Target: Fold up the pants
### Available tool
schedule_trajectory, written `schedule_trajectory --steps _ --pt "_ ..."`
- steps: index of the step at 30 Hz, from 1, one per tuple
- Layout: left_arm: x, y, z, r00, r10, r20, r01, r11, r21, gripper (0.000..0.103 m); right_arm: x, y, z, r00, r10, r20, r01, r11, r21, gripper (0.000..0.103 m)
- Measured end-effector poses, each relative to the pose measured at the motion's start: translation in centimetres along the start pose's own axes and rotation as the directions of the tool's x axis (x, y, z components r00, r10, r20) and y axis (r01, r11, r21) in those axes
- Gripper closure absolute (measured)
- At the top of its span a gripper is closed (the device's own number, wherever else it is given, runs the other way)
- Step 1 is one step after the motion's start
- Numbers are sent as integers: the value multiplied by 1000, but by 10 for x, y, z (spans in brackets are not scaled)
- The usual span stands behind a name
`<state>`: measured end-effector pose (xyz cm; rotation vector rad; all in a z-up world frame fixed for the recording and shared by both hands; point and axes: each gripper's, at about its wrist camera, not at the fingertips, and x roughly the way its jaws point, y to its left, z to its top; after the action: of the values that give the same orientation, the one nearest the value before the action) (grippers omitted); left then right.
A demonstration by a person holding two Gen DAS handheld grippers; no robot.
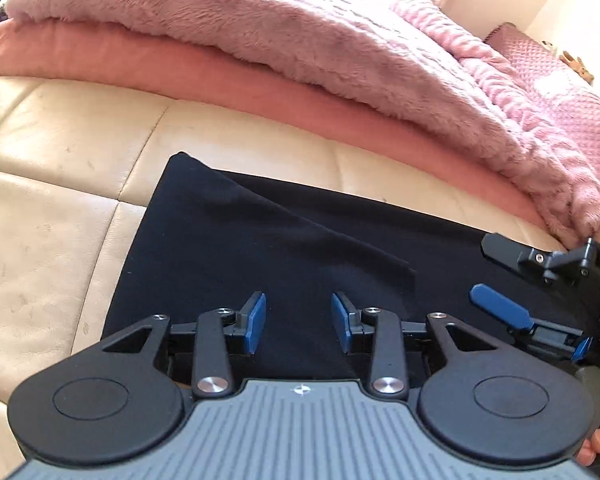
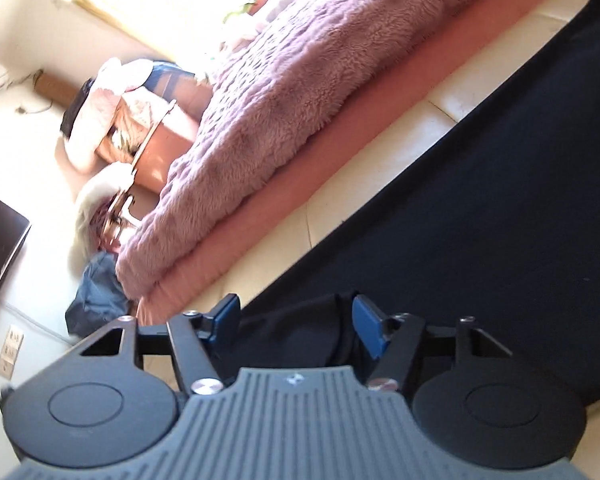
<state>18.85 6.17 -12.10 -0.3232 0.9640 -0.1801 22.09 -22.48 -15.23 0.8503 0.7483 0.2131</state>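
L gripper (image 1: 299,328) fingers spread over dark pants (image 1: 260,248); R gripper (image 2: 296,330) fingers spread, fabric bunched between.

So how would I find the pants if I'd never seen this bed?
Look at the cream padded bed top, in front of the fluffy pink blanket. The pants lie flat there, just ahead of both grippers. They are the only dark navy thing on all that cream and pink.
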Motion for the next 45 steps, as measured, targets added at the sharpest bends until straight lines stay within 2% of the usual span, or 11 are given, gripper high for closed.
schedule_trajectory --steps 5,10,14,19,21,22,27,33,34,37,45 --pt "6 10 -2 1000 -4 -11 4 1000 19 68 22 12 0 995 -76 -67 67 990 -126 54" --pt "2 20 1 999 -36 16 36 999 -10 68 29 10 -8 991 -66 -119 44 984 -172 71" --pt "1 28 4 999 -34 22 34 999 -29 68 40 18 -15 986 -73 -152 36 972 -233 73" --pt "0 35 3 999 -32 17 33 998 -48 68 59 13 -20 966 -163 -199 115 966 -231 73" --pt "0 36 3 999 -34 17 35 998 -54 68 60 11 -21 969 -139 -202 95 973 -212 88" --pt "-1 35 3 999 -34 16 35 998 -53 68 61 12 -21 970 -115 -215 69 975 -210 103" --pt "-1 27 5 999 -49 14 49 999 -16 68 45 30 -13 984 -96 -152 48 955 -294 103" --pt "14 17 0 999 4 -35 -3 999 52 69 53 13 -14 964 -173 -202 116 957 -267 101" --pt "14 17 -1 999 5 -37 -3 998 55 69 52 10 -14 964 -173 -204 120 961 -248 97" --pt "14 17 -2 999 1 -46 2 998 67 69 41 5 -13 970 -158 -183 119 971 -206 62" --pt "17 19 -4 998 0 -59 7 992 123 73 49 -31 -5 969 -42 -244 51 998 30 68"
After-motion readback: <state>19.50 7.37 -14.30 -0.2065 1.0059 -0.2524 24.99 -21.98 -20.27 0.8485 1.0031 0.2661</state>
